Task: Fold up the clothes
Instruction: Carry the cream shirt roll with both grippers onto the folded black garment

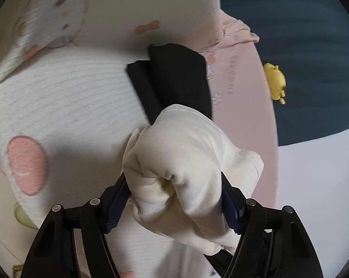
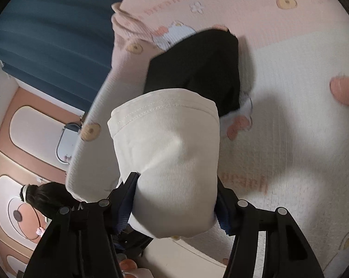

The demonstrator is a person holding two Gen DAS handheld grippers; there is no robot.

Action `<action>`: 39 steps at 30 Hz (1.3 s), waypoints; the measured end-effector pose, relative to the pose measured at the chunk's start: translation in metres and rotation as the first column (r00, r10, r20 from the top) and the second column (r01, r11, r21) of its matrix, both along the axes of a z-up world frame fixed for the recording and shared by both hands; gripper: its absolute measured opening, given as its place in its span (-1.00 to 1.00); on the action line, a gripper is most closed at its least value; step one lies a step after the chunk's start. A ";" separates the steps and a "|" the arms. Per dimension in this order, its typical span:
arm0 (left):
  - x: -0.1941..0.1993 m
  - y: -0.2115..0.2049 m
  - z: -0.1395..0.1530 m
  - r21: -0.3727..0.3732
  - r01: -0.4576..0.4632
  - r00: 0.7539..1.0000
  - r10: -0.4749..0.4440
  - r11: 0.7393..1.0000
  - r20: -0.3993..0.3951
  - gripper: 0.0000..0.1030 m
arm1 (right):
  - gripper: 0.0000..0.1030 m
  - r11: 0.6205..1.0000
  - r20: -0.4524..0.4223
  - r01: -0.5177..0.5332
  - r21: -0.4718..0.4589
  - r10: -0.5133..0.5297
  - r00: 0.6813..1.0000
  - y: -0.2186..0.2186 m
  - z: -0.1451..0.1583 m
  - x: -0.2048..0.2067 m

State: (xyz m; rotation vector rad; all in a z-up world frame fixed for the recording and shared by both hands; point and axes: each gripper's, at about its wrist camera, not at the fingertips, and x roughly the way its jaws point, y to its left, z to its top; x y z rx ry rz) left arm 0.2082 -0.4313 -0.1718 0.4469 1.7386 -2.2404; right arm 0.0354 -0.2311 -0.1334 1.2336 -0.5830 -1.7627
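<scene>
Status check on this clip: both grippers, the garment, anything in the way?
Left gripper, right gripper: each shut on bunched cream knit garment. Folded black cloth on bed just ahead. Nothing blocking.

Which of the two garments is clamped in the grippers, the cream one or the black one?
The cream garment: both the left gripper and right gripper hold it. The black garment lies untouched on the bed.

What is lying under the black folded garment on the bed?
The black garment lies on the pink and cream printed bedcover, across the line where the two colours meet. Whether anything else lies beneath it cannot be seen; the garment covers that spot.
</scene>
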 end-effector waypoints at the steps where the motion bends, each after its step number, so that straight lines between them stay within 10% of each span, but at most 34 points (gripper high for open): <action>1: -0.006 -0.003 0.006 0.006 0.004 1.000 -0.004 1.000 -0.015 0.34 | 0.16 1.000 -0.018 0.005 -0.006 -0.005 1.000 0.000 0.008 -0.002; 21: -0.129 -0.099 0.126 -0.209 0.030 0.993 -0.053 0.977 -0.107 0.35 | 0.16 0.985 -0.114 0.019 -0.169 -0.039 0.993 -0.089 0.091 -0.105; 30: -0.177 -0.132 0.108 -0.216 0.037 0.995 -0.055 0.976 -0.079 0.35 | 0.16 0.986 -0.065 0.032 -0.164 -0.043 0.997 -0.113 0.069 -0.157; 36: -0.199 -0.153 0.026 -0.060 0.108 0.994 -0.106 0.992 0.036 0.35 | 0.17 0.997 0.017 0.064 0.040 -0.065 0.998 -0.130 0.009 -0.175; 39: -0.194 -0.151 0.018 -0.098 0.102 0.995 -0.101 0.990 0.018 0.39 | 0.19 0.999 0.073 0.048 0.019 -0.049 0.996 -0.129 -0.010 -0.179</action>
